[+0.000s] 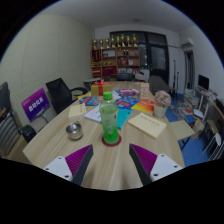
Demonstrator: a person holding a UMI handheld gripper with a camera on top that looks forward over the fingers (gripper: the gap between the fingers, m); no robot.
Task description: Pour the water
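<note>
Room: an office or meeting space, with a tall shelving unit (118, 55) at the far wall carrying red and yellow items too small to identify, and dark office chairs (62, 95) drawn up along one side. Table: a large pale wooden tabletop with rounded ends (50, 140), filling the middle ground and crowded at its far half with coloured papers and small boxes that cannot be told apart. Sign: a purple rectangular card with white lettering (36, 103), standing beside the chairs, text illegible. Flat item: a light tan tray or shallow box (146, 124), lying near the bottle. Bottle: a tall translucent green plastic bottle with a green cap (109, 113), upright, standing on a small red round coaster (111, 139) just ahead of the fingers and on the line between them; this is judged to be the water source for the task. Bowl: a small round metal bowl (74, 130), apart from the bottle on the chair side, possibly the receiving vessel, though that is uncertain. Tool: the hand-held two-finger gripper (112, 160), purple pads spread wide, holding nothing, short of the bottle. Risks, as judgement: the bottle is tall and narrow, so an off-centre approach could nudge one finger into it and tip it; a high grip may let it swing; the cap appears on, so pouring may fail unless it is removed.
</note>
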